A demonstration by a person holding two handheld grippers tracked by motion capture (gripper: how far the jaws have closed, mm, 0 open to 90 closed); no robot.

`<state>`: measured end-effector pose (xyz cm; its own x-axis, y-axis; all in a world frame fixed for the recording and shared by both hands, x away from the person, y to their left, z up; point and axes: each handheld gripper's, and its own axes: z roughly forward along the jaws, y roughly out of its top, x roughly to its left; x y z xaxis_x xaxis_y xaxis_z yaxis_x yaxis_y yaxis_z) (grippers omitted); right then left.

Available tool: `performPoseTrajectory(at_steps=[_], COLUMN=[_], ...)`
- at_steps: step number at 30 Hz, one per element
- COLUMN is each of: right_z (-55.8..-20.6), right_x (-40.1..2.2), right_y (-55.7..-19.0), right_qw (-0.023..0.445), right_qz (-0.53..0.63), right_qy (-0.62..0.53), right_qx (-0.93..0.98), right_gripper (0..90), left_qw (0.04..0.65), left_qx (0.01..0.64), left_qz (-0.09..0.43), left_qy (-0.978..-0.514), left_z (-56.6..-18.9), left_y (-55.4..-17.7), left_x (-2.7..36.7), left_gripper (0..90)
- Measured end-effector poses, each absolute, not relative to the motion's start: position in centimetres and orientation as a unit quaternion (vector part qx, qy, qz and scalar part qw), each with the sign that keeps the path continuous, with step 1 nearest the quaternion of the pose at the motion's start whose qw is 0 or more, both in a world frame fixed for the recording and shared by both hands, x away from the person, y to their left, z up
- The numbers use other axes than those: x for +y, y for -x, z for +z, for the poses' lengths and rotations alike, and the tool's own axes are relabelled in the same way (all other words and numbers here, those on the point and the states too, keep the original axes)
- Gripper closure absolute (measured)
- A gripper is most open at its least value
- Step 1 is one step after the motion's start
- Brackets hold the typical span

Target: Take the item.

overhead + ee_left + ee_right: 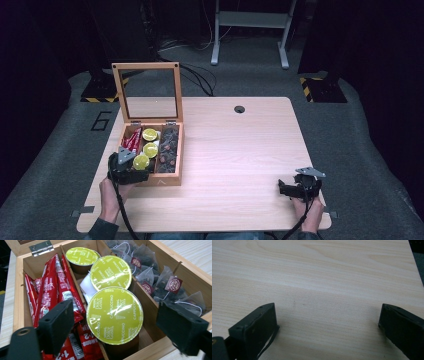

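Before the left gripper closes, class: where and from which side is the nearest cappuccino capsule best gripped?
Grip the nearest cappuccino capsule across its round rim, coming from above. It stands upright in the wooden box, lid up; the left gripper already straddles it, jaws apart.

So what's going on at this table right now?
A person holds a gripper in each hand at a wooden table. The left gripper hangs over an open wooden box of red sachets, tea bags and green-lidded coffee capsules, its jaws on either side of the nearest capsule without touching it. The right gripper sits open over bare tabletop, holding nothing.
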<state>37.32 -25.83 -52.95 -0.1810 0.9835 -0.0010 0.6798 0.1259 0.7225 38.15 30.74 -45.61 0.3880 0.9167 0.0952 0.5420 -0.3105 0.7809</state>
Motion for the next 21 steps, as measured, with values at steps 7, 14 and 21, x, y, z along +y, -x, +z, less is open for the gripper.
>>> performPoseTrajectory(at_steps=[7,14,21], right_z=[-52.95,-52.95,-52.95], right_x=[-25.83,-25.84,-25.88], right_y=[-37.32,-37.32,-37.33], right_qw=[0.251,0.250,0.249], right_qz=[0.302,0.302,0.303], right_qy=[-0.589,-0.590,-0.590], right_qx=[0.707,0.706,0.706], right_gripper=[0.9,0.9,0.9], left_qw=[0.333,0.326,0.320], left_qx=[0.476,0.474,0.471], left_qz=[0.278,0.289,0.294], left_qy=[-0.766,-0.765,-0.768], left_z=[-45.78,-46.05,-46.18], left_y=[-38.18,-38.14,-37.97], left_x=[30.59,30.48,30.36], left_gripper=[20.9,29.6,37.5])
